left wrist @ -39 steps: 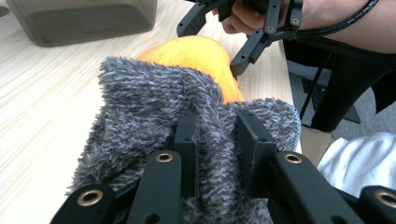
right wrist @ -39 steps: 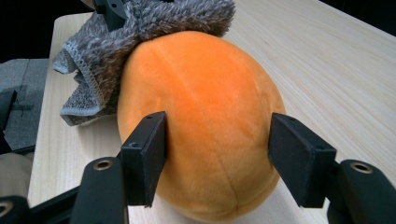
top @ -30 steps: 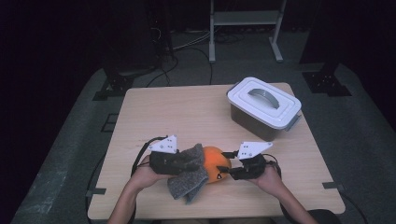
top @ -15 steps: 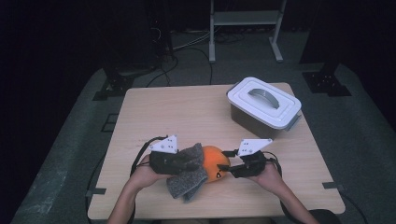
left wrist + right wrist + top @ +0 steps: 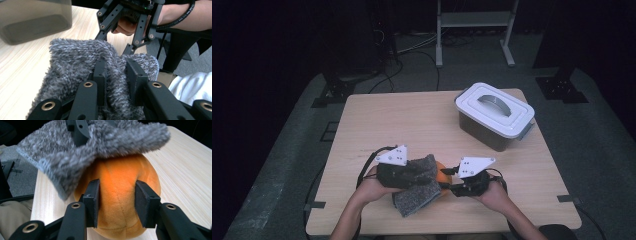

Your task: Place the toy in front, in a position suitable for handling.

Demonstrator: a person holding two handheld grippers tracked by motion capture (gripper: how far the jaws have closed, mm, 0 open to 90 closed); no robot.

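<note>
1. Lower centre of the high view: grey fuzzy cloth (image 5: pixel 417 187) draped over an orange plush ball (image 5: pixel 443 173), both near the front edge of the counter (image 5: pixel 402 120).
2. Left tool (image 5: pixel 116 72) clenched on a fold of the cloth; in the left gripper view, grey pile bunched tight between the two black pads, more of it spilling out to the left and upper centre of the frame.
3. Right tool (image 5: pixel 117 201) closing in, jaws just narrowed around the ball; in the right gripper view, pads pressing the orange plush on both flanks, lower centre of the frame.
4. Ball squarely between those pads, cloth lying across its top and hanging down at the upper left of the frame.
5. In the high view, left tool to the left of the bundle, right tool to its right, tips facing each other across it.
6. Grey lidded box (image 5: pixel 495 114) at the upper right of the counter, well apart from the bundle.
</note>
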